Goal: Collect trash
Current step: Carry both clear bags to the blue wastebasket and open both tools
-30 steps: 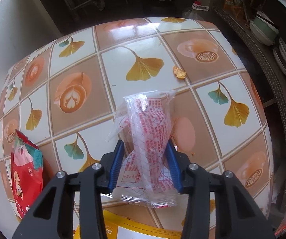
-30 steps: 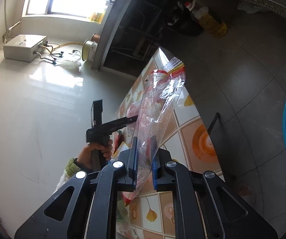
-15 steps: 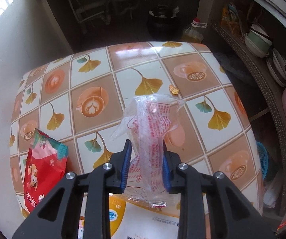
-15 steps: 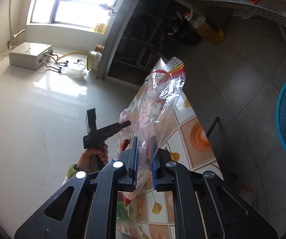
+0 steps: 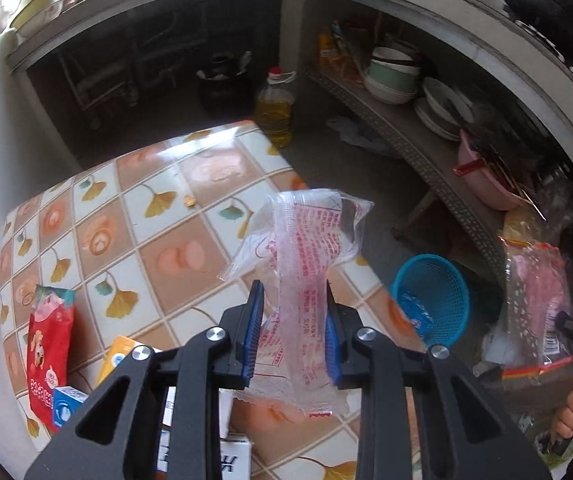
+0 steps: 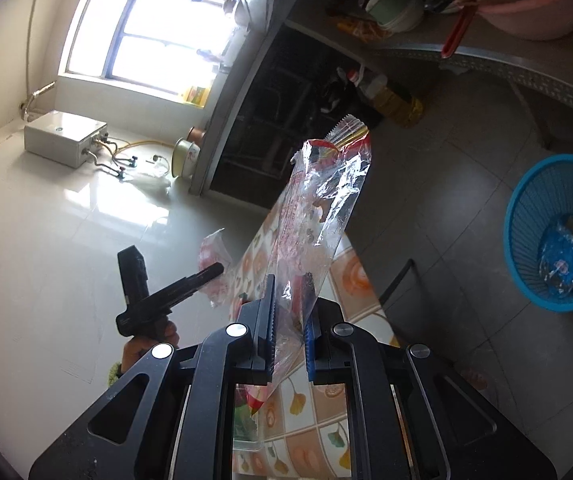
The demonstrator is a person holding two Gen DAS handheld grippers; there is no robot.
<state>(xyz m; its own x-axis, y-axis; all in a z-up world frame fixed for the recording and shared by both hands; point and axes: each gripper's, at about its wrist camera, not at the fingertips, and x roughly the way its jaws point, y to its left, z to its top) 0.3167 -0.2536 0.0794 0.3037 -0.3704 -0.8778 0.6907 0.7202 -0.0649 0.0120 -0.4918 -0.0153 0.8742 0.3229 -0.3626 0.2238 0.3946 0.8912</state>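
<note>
My left gripper [image 5: 291, 328] is shut on a clear wrapper with red print [image 5: 302, 256], held up above the table's right side. My right gripper [image 6: 289, 330] is shut on a long clear plastic bag with a red strip [image 6: 322, 208], held up over the table's edge. The blue trash basket [image 5: 432, 300] stands on the floor right of the table; it also shows in the right wrist view [image 6: 558, 232], with a blue wrapper inside. The right gripper's bag shows in the left wrist view [image 5: 534, 300]. The left gripper shows in the right wrist view [image 6: 190, 284].
On the patterned table [image 5: 174, 248] lie a red snack bag [image 5: 48, 356], a yellow box [image 5: 120, 356], a small crumb [image 5: 189, 200] and white cartons at the near edge. An oil bottle [image 5: 274, 108] stands on the floor. A low shelf with bowls and plates [image 5: 406, 80] runs along the right.
The left gripper closed on the wrapper, lifted it off the table and swung right toward the basket. The right gripper, still holding its bag, turned so more of the basket is in view.
</note>
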